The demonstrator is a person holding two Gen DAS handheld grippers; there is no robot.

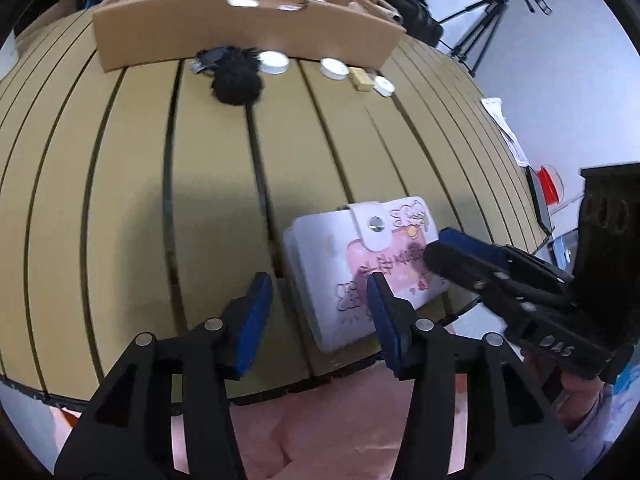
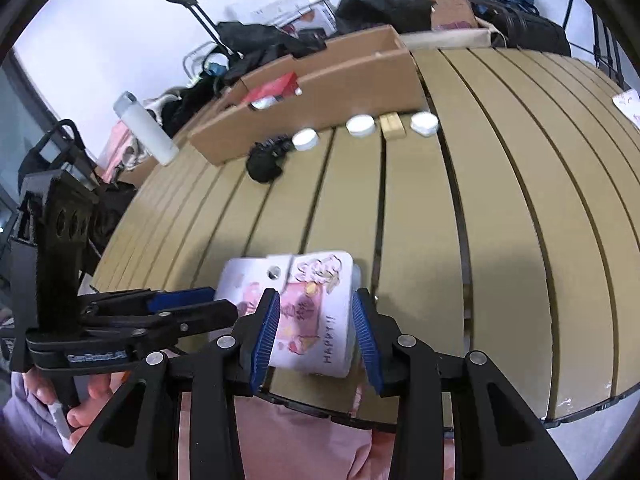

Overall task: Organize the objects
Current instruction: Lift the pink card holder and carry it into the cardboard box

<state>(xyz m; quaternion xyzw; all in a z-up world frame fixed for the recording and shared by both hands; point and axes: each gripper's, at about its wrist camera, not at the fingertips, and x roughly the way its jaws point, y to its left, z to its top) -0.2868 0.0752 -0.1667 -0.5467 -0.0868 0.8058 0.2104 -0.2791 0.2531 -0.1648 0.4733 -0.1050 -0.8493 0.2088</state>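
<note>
A white and pink card wallet (image 1: 352, 248) (image 2: 316, 300) with cartoon prints and a snap flap lies flat near the slatted table's front edge. In the left wrist view my left gripper (image 1: 316, 312) stands open; its right finger overlaps the wallet and its left finger is over bare table. My right gripper (image 2: 316, 332) is open too, with its pads on either side of the wallet's near end, and I see no pad pressing on it. Each gripper shows in the other's view, at the wallet's ends: the right gripper (image 1: 434, 248) and the left gripper (image 2: 224, 306).
At the table's far side stands a long cardboard box (image 1: 240, 32) (image 2: 320, 92). In front of it lie a black fuzzy object (image 1: 236, 80), white round lids (image 1: 273, 62) and a small wooden block (image 1: 362, 79). A tripod (image 1: 488, 20) stands beyond. Pink cloth (image 1: 320, 420) lies below the table's edge.
</note>
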